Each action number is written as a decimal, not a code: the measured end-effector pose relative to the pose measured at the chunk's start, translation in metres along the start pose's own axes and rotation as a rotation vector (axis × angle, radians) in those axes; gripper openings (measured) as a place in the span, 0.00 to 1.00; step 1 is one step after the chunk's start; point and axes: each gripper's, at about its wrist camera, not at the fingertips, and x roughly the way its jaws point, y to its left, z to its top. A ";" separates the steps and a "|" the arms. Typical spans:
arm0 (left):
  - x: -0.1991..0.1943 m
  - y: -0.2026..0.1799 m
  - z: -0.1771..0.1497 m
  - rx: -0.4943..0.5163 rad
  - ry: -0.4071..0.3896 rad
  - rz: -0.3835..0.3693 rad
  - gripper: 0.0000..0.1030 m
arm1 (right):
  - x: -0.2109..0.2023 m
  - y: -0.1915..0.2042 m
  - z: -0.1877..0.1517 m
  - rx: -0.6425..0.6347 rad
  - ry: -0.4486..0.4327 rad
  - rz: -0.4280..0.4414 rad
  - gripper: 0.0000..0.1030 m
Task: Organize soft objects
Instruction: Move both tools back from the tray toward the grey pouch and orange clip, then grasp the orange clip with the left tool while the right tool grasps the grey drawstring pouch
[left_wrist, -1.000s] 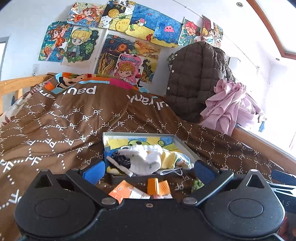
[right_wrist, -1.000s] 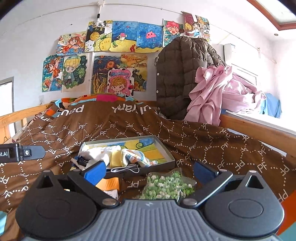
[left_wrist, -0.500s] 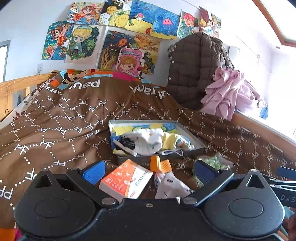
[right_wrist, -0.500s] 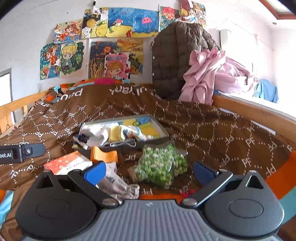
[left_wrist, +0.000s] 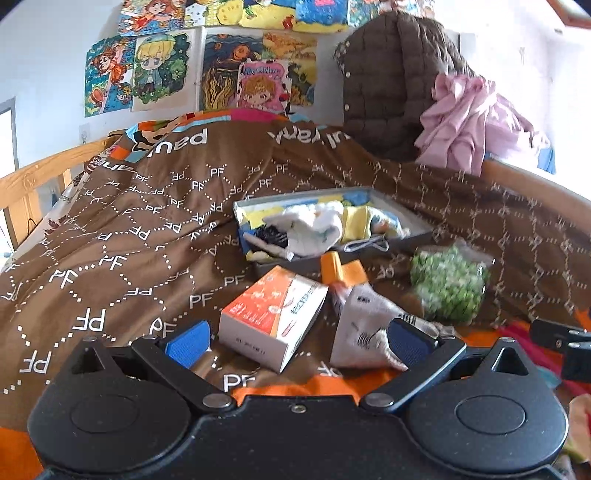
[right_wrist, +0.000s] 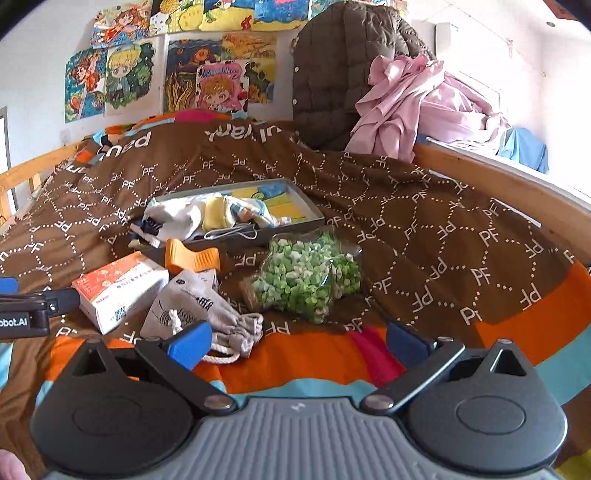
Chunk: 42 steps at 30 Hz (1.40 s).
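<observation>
Brown quilt (right_wrist: 424, 221) | grey tray (right_wrist: 308, 212): socks (right_wrist: 218, 216), cloths | both hand-held grippers (left_wrist: 295, 339) (right_wrist: 299, 341) spread, empty

The bag of green pieces (left_wrist: 448, 286) is smearing with motion blur in the left wrist view, its contents not resolving. The print on the orange-and-white box (right_wrist: 120, 286) is too small to read. The grey drawstring pouch (left_wrist: 364, 328) is lying partly behind a blue pad of the left tongs (left_wrist: 295, 341). Clothes are covering most of the tray (right_wrist: 306, 212) floor. Wall drawings (left_wrist: 229, 11) are running off the top edge.
</observation>
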 end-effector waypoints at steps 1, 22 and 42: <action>0.001 -0.001 0.000 0.005 0.006 0.002 0.99 | 0.001 0.001 0.000 -0.004 0.005 0.002 1.00; 0.024 -0.001 0.001 0.015 0.112 0.130 0.99 | 0.030 0.013 -0.006 -0.027 0.130 0.057 1.00; 0.030 0.011 0.009 -0.014 0.128 0.181 0.99 | 0.039 0.038 0.008 -0.233 0.136 0.178 1.00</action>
